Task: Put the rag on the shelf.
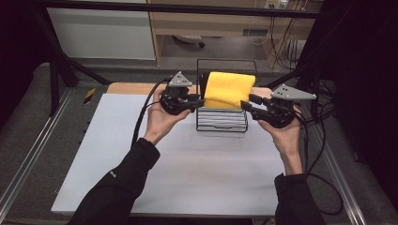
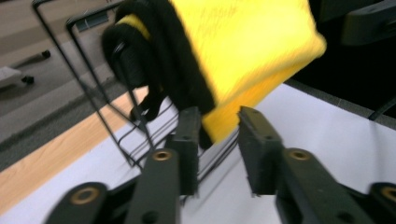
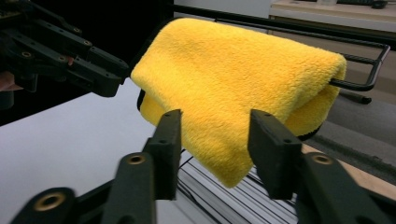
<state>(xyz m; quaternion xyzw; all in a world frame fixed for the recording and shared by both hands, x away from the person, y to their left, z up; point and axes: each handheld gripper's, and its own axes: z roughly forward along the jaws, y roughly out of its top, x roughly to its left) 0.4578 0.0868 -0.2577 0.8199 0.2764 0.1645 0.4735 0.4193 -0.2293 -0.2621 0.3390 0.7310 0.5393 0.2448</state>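
Observation:
A folded yellow cloth [image 1: 230, 89] hangs over the top of a black wire rack [image 1: 221, 123] at the back of the white table. My left gripper [image 1: 199, 102] is at the rack's left side and stands open. In the left gripper view the cloth's [image 2: 247, 51] lower corner hangs between the jaws of that gripper [image 2: 218, 116], and a black band [image 2: 182, 70] runs along its edge. My right gripper [image 1: 246, 104] is open at the rack's right side. In the right gripper view the cloth's [image 3: 243, 79] hanging fold sits between the spread jaws of that gripper [image 3: 217, 116].
The white table top [image 1: 187, 159] stretches in front of the rack, with a wooden strip [image 1: 131, 88] along its far edge. Black frame bars and cables [image 1: 291, 47] stand behind and to the right. The left gripper [image 3: 70, 56] appears at the upper left of the right gripper view.

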